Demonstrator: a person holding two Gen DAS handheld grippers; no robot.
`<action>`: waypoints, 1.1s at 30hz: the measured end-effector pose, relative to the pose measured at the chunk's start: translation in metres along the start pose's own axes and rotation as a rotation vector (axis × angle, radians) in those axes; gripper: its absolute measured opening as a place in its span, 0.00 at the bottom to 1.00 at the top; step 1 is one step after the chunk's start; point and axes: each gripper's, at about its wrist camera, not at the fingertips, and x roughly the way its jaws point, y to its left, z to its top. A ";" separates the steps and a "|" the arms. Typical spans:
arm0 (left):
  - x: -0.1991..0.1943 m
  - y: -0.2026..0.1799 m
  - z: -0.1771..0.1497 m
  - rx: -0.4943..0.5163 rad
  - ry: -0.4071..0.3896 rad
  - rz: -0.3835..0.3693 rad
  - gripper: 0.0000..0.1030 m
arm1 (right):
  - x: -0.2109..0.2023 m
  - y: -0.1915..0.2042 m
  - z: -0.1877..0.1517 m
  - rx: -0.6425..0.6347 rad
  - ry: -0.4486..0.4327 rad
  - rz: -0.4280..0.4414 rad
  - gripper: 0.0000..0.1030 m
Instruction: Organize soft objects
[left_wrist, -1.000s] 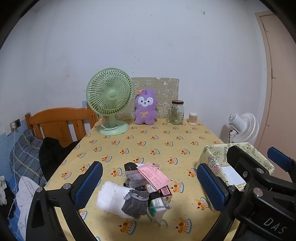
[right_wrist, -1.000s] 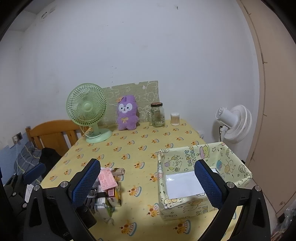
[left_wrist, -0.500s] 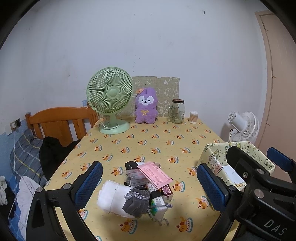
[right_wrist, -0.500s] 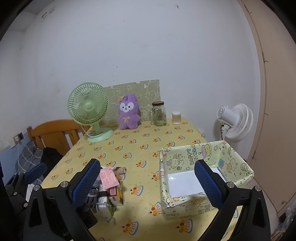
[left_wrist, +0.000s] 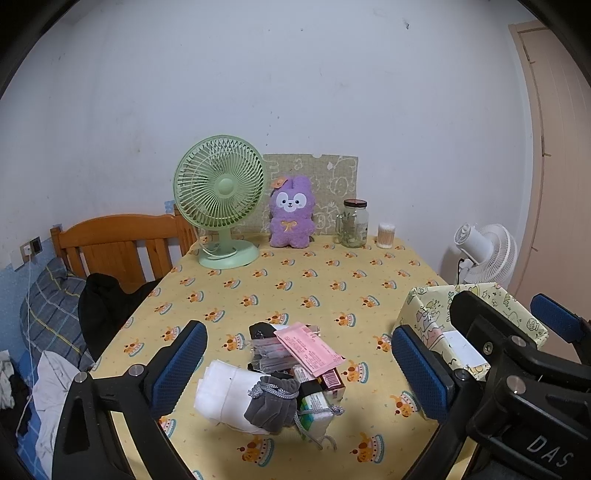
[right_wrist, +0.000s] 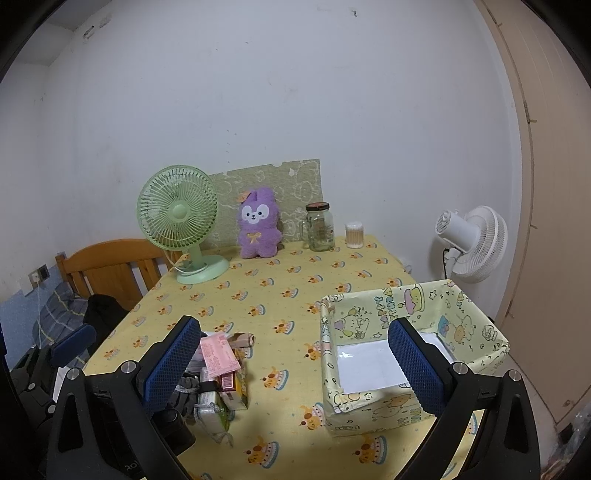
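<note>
A pile of small things lies on the yellow tablecloth near the front: a white folded cloth (left_wrist: 225, 393), a grey drawstring pouch (left_wrist: 273, 404), a pink packet (left_wrist: 308, 349) and small boxes. The pile also shows in the right wrist view (right_wrist: 218, 373). A patterned fabric box (right_wrist: 410, 347) with a white bottom stands at the front right, also seen in the left wrist view (left_wrist: 443, 317). My left gripper (left_wrist: 299, 369) is open and empty above the pile. My right gripper (right_wrist: 291, 363) is open and empty between pile and box.
At the table's far edge stand a green desk fan (left_wrist: 221, 199), a purple plush rabbit (left_wrist: 291, 218), a glass jar (left_wrist: 352, 223) and a cotton swab tub (left_wrist: 386, 236). A wooden chair (left_wrist: 114, 247) and bedding are left. A white floor fan (right_wrist: 469, 243) stands right.
Both views have shifted slightly; the grippers have pulled back and up a little. Nothing on the table has moved.
</note>
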 end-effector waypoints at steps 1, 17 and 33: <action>0.000 0.000 0.000 0.001 0.000 0.002 0.98 | 0.001 0.000 0.000 0.001 0.000 0.003 1.00; 0.000 0.001 -0.002 -0.011 -0.037 0.010 0.95 | 0.005 0.002 -0.001 -0.018 -0.009 0.033 0.99; 0.030 0.013 -0.022 -0.003 0.024 0.015 0.89 | 0.032 0.020 -0.017 -0.054 0.045 0.083 0.88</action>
